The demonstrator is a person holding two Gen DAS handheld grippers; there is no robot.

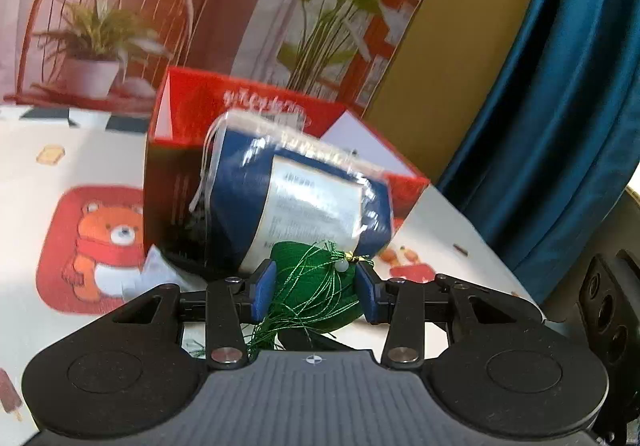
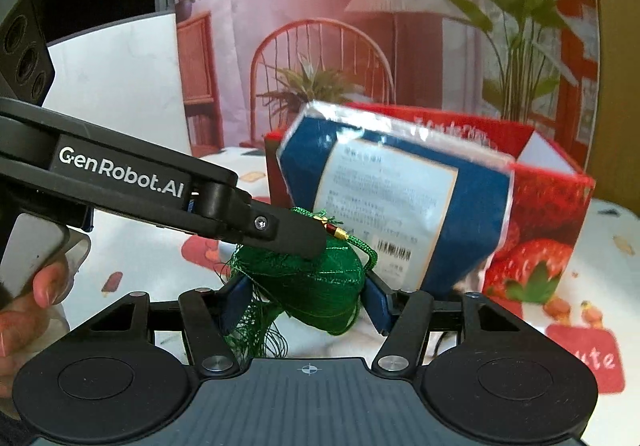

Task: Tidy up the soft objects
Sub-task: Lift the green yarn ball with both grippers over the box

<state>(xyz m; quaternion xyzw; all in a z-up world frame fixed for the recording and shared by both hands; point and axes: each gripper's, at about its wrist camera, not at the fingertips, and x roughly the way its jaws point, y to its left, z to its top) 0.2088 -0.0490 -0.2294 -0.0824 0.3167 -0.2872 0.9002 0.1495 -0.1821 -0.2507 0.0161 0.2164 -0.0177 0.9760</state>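
Observation:
A green thread-wrapped sachet with a tassel sits between the blue pads of my left gripper, which is shut on it. In the right wrist view the same green sachet lies between the blue pads of my right gripper, and both pads touch it. The left gripper's black finger presses on the sachet's top there. A blue plastic-wrapped soft pack leans tilted against a red strawberry box; both show in the right wrist view too, pack and box.
A white tablecloth with bear and ice-cream prints covers the table. A printed backdrop of a chair and plants stands behind. A blue curtain hangs at the right. A white board stands at the left.

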